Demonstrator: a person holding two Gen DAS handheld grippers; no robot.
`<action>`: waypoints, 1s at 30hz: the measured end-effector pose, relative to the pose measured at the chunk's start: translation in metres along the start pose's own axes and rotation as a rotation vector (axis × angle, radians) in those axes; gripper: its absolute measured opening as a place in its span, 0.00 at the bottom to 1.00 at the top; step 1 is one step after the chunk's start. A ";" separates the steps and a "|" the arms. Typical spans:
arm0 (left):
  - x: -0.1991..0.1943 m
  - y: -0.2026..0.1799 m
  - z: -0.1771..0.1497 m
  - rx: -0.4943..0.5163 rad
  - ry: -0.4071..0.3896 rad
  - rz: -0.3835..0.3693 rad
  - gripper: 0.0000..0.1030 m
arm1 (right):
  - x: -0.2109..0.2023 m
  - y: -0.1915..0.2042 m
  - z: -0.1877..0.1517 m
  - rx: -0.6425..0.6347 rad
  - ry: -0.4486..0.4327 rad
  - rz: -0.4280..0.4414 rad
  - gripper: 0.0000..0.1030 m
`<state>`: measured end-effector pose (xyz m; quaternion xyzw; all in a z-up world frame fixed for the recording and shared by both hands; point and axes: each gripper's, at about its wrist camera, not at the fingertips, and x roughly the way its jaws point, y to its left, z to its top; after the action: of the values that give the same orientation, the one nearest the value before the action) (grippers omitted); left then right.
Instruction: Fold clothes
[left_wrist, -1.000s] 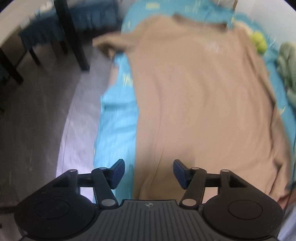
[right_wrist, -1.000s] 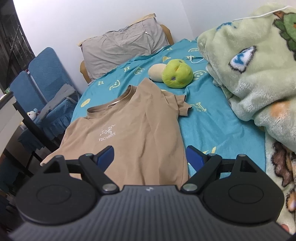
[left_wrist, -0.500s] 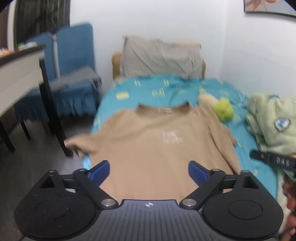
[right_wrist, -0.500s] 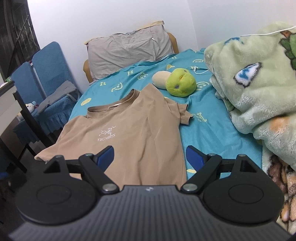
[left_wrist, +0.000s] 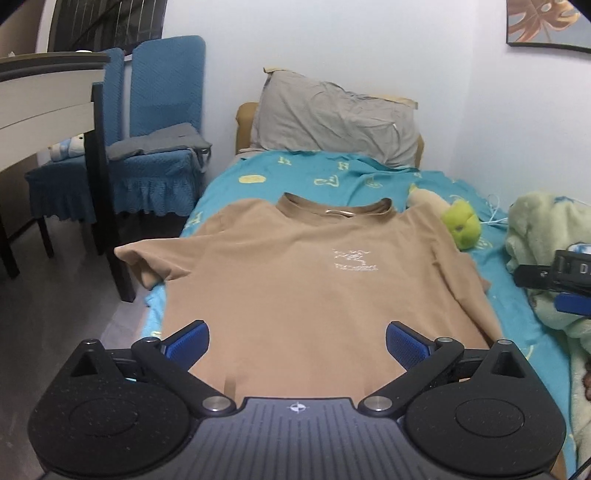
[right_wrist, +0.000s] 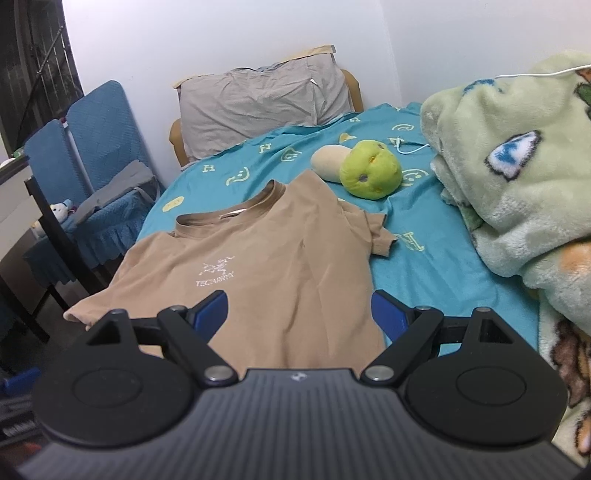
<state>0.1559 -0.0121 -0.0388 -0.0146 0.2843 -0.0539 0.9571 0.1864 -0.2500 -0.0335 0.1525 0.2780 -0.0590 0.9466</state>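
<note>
**Over the bed, both tools wide and empty**

Above the foot of the bed (left_wrist: 524, 325) I hold my left hand-held gripper (left_wrist: 297, 341) with its blue pads spread wide, nothing between them, hovering over the hem of the tan T-shirt (left_wrist: 295, 280). My right hand-held gripper (right_wrist: 299, 314) is likewise spread wide and grips nothing, poised over the shirt's right side. The shirt lies flat, face up, collar toward the grey pillow (right_wrist: 258, 99), one sleeve drooping off the bed's left edge. A green plush toy (right_wrist: 371, 171) sits just beyond the other sleeve. A pale green blanket (right_wrist: 517, 166) is heaped along the right. Blue chairs (left_wrist: 159, 140) stand beside the bed.
</note>
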 end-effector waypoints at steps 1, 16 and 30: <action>0.002 0.001 -0.002 0.001 0.001 0.002 1.00 | 0.000 0.000 0.000 -0.002 -0.001 0.000 0.83; 0.010 -0.003 -0.019 0.051 -0.022 0.042 1.00 | 0.003 -0.020 -0.004 0.144 0.022 0.065 0.83; 0.037 0.019 -0.023 -0.112 0.087 -0.015 1.00 | 0.151 -0.116 0.008 0.892 0.104 0.166 0.85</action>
<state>0.1758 0.0024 -0.0794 -0.0679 0.3279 -0.0455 0.9412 0.2948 -0.3663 -0.1386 0.5697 0.2592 -0.0890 0.7748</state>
